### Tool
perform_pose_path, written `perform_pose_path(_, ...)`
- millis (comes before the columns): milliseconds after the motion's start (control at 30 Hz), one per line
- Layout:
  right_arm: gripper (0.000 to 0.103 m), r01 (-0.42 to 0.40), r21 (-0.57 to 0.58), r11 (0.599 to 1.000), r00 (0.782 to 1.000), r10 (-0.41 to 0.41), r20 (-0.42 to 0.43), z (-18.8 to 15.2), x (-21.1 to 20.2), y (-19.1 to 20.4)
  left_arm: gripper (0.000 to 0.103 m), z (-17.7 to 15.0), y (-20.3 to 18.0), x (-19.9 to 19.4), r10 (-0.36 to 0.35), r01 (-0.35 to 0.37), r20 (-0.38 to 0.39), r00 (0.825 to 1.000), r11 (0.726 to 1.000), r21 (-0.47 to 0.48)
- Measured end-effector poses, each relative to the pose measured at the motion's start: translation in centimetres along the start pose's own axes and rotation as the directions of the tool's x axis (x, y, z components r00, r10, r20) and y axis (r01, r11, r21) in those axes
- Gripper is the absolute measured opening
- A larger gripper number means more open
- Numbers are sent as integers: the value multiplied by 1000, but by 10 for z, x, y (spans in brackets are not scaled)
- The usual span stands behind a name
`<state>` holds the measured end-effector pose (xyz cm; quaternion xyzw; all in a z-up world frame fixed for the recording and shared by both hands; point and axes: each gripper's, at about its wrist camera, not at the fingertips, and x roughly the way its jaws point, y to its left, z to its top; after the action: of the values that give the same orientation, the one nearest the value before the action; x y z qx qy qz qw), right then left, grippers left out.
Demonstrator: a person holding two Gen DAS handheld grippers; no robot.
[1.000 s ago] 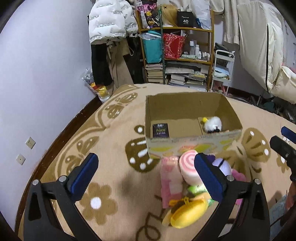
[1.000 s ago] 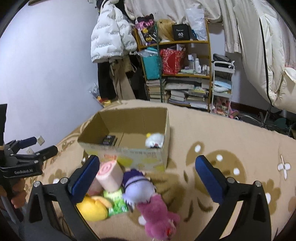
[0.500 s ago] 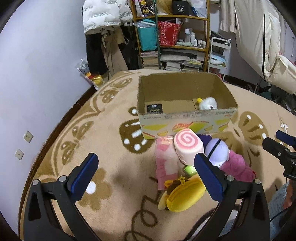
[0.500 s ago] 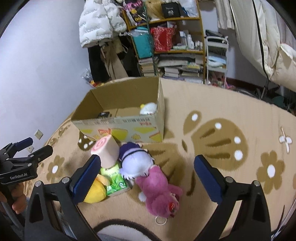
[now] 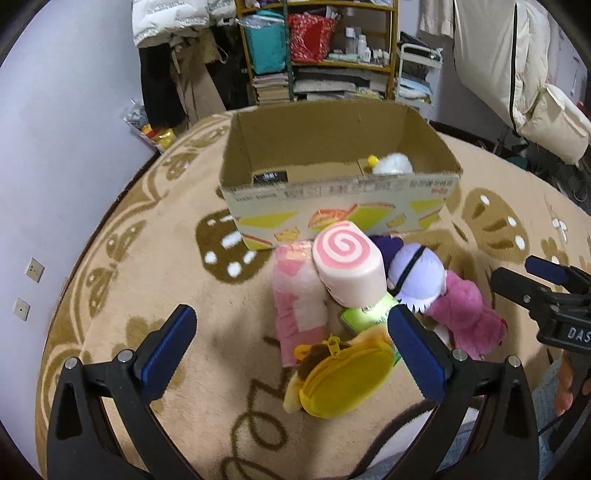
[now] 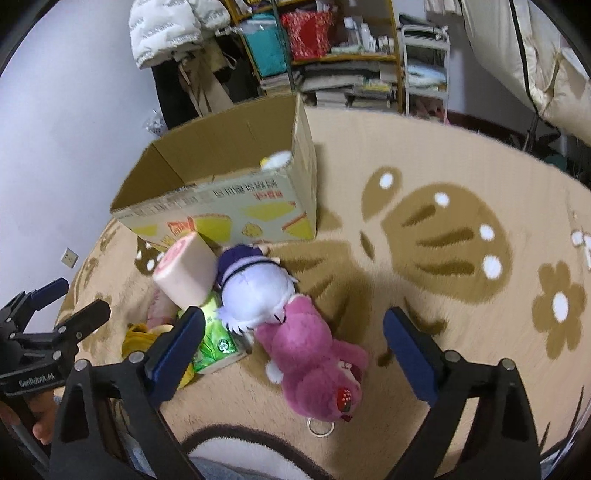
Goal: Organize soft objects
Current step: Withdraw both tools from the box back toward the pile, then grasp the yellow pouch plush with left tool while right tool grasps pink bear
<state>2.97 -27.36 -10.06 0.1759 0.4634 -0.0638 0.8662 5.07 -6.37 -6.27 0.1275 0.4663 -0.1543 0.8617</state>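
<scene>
The left gripper (image 5: pixel 291 345) is hovering with its jaws spread wide and nothing between the pads. Lying just ahead of the gap and toward its right finger is a yellow plush pouch (image 5: pixel 343 380) with a brown zipper pull, and the tip of that right finger is overlapping the pouch's far corner in the left wrist view; whether they are touching I cannot tell. Further ahead of the jaws, a pink-and-white plush (image 5: pixel 299 299) is lying lengthwise on the rug (image 5: pixel 147 258), with a pink swirl roll cushion (image 5: pixel 349 267) leaning against its right side. A green packet (image 5: pixel 365 314) is peeking out from under the roll. Beyond the pile, straight ahead, the cardboard box (image 5: pixel 332 192) is standing open, with a small white plush (image 5: pixel 391 164) sitting in its far right corner and a dark label on its floor.

The right gripper (image 6: pixel 293 345) is also hanging with jaws spread wide, holding nothing. Lying between its fingers, slightly ahead of the tips, is a magenta plush bear (image 6: pixel 314 362), and touching the bear's far end is a white-and-purple plush (image 6: pixel 255 291). The green packet (image 6: pixel 214 339) is sitting just behind the left fingertip in the right wrist view, with the swirl roll (image 6: pixel 184 273) ahead and left of it. The box (image 6: pixel 221 206) is standing ahead and to the left of these jaws, touching the pile. A crowded shelf (image 5: pixel 325 48) and a hanging white jacket (image 6: pixel 166 29) are standing against the far wall
</scene>
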Motion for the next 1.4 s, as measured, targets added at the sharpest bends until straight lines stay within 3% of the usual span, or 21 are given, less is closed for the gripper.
perform_pose_path(400,100,26,40,999,993,-21,-113,-2,34,-9,102,-6,-26,32,-40,46,-90,995,997,67)
perform_pose_path(633,99,44,69,997,978,-29,-205,-7,56,-17,102,-17,-44,47,-49,73,-162,986,987,146)
perform_pose_path(733,93,48,71,996,967,-28,-253,-10,66,-19,102,-22,-49,55,-12,46,-188,982,983,180)
perform_pose_path(933,93,59,65,996,950,-37,-309,-16,82,-16,102,-26,-51,64,30,15,-208,978,977,211)
perform_pose_path(1000,92,65,66,996,946,-41,-320,-17,87,-17,95,-27,-52,66,24,24,-210,977,975,219)
perform_pose_path(1133,87,76,46,996,944,-57,-326,-17,91,-13,93,-27,-53,67,28,21,-204,979,972,232)
perform_pose_path(1300,84,85,18,996,942,-74,-327,-19,96,-2,77,-27,-58,64,23,26,-194,981,969,246)
perform_pose_path(1400,81,75,17,997,942,-65,-330,-19,100,2,73,-28,-59,64,25,25,-193,981,966,257)
